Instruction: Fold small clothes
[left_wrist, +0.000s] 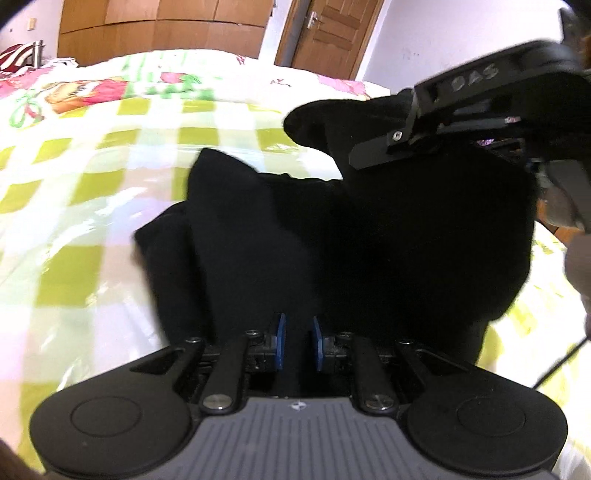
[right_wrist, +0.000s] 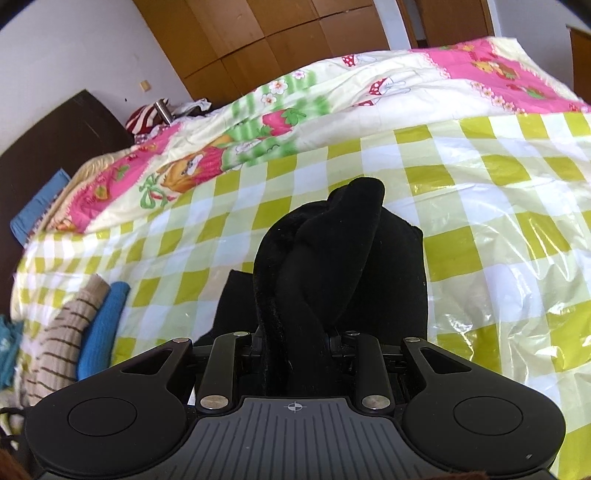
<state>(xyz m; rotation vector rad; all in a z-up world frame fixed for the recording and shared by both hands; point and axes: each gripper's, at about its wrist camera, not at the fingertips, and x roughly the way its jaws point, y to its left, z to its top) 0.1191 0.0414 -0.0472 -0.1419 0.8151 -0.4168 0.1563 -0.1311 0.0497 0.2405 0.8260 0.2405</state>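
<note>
Wooden wardrobe (right_wrist: 258, 33) behind checked sheet (right_wrist: 480, 184); both tools (left_wrist: 298, 343) (right_wrist: 295, 339) clamp black garment (right_wrist: 340, 258).

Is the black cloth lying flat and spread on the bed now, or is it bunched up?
Bunched up. The black cloth rises in thick folds, held in the right claw.

The left gripper (left_wrist: 298, 343) points downward, its blue pads (left_wrist: 280, 341) drawn close with dark fabric pinched between them. The right gripper (right_wrist: 295, 343) angles down likewise, jaws clamped on a bunched fold, to the left one's right.
</note>
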